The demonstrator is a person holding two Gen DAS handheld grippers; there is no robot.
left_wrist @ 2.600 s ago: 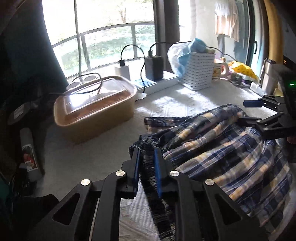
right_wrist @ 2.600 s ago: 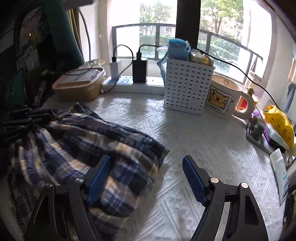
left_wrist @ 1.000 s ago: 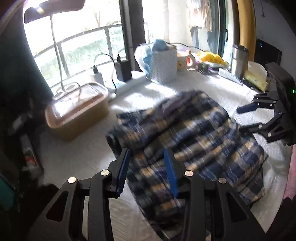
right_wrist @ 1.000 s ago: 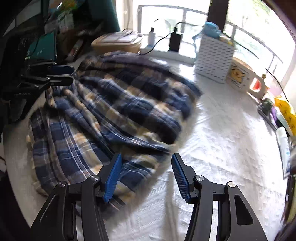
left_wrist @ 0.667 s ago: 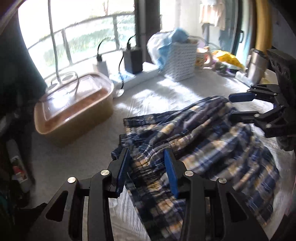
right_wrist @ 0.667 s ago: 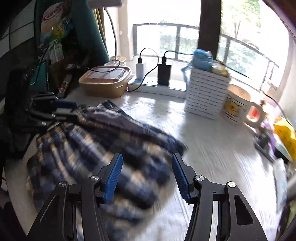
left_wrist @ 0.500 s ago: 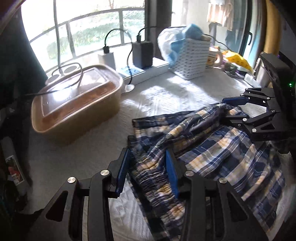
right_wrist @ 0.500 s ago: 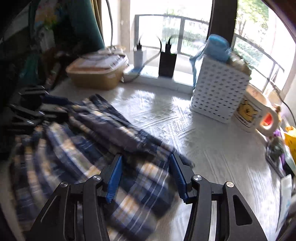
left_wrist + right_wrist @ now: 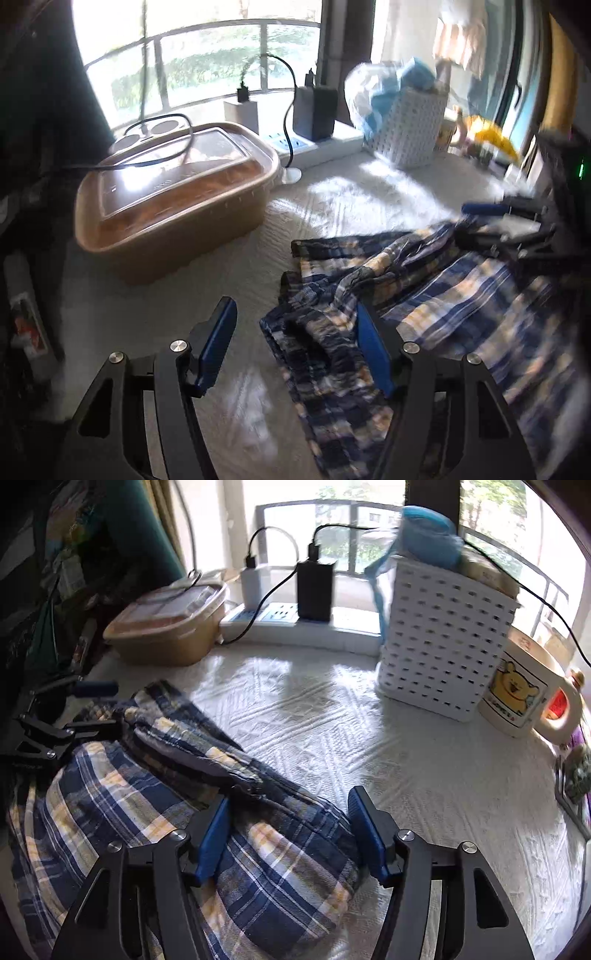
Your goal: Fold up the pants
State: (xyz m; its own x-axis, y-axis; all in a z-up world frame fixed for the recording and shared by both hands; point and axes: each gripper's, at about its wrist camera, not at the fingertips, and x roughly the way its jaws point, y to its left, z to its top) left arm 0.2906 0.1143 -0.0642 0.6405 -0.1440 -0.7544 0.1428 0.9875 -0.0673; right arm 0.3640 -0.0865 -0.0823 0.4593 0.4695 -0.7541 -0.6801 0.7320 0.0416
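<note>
The blue, white and yellow plaid pants lie bunched in a rough fold on the white textured table cover. My left gripper hangs over the near left corner of the pants; its jaws are opening, and the dark waistband edge lies loose between them. My right gripper is over the right end of the pants; its jaws are opening too, straddling a hump of cloth without pressing it. Each gripper shows in the other's view: the right gripper and the left gripper.
A brown lidded food box stands just left of the pants. Behind it a power strip with chargers and cables runs along the window. A white perforated basket and a bear mug stand at the back right.
The pants went from spread out to bunched nearer the window as both grippers came forward. Both pairs of jaws now stand wider than half a second ago, and the cloth has gone slack.
</note>
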